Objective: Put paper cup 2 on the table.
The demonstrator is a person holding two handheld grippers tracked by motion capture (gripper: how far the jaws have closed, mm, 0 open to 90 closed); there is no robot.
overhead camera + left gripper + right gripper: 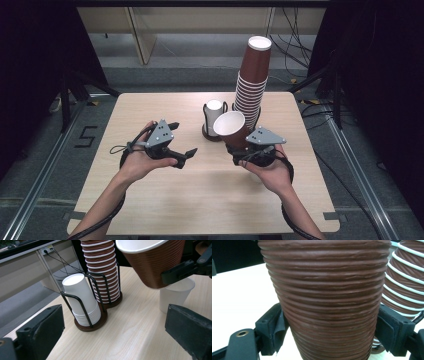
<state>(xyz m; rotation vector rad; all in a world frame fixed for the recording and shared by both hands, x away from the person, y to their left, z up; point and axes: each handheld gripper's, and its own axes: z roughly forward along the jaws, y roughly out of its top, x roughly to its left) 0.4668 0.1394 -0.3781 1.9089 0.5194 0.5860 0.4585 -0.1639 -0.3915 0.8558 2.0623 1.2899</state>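
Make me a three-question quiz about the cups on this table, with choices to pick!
1. Where is the stack of white cups? A in a wire holder; B on the floor; C in a box.
2. What colour is the held cup outside? A blue; B brown; C green.
3. How is the left hand-held gripper? A open; B shut on a cup; C shut on a spoon.

A: black wires surround the stack.
B: ribbed brown wall in the right hand-held gripper.
A: its jaws stand apart, nothing between.

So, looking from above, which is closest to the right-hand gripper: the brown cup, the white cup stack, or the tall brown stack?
1. Brown cup: clamped in the right gripper.
2. White cup stack: in its holder, just beyond, leftward.
3. Tall brown stack: behind; base about as close as the white stack.
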